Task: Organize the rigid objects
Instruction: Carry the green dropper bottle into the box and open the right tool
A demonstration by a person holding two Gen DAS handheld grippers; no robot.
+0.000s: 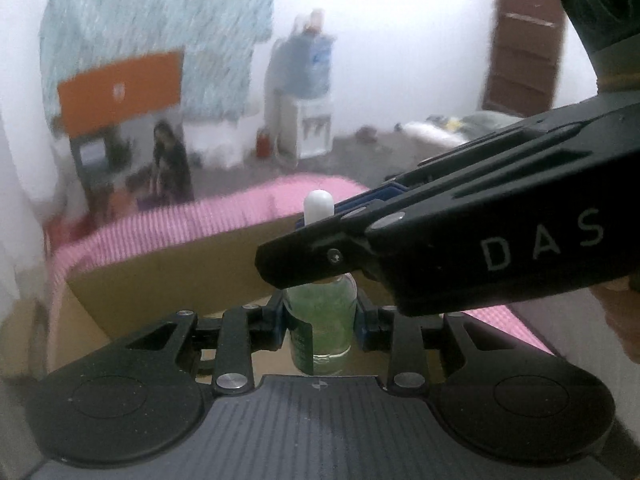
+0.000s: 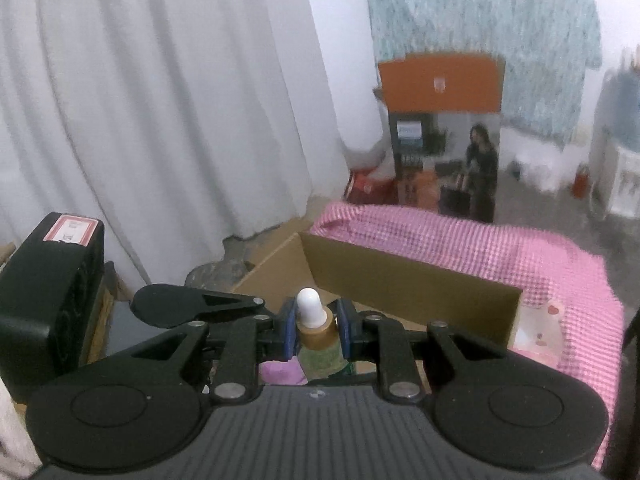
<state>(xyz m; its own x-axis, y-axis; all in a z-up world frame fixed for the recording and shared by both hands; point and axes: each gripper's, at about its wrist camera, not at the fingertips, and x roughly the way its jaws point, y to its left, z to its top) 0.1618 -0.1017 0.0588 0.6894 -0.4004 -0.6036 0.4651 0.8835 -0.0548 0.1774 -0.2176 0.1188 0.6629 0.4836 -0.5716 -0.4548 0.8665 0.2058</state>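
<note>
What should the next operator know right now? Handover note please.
Left gripper: shut on the body of the green dropper bottle.
Right gripper: shut on the same bottle's neck, below its white bulb.
Bottle is upright, held by both above the open cardboard box on the pink checked cloth.
Done: bottle picked up.
Left: set it down in its place; where is not evident.

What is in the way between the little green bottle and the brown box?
Nothing visible. The green glass dropper bottle is clamped by both the left gripper and right gripper, just above the open brown cardboard box, with only open space between them.
</note>
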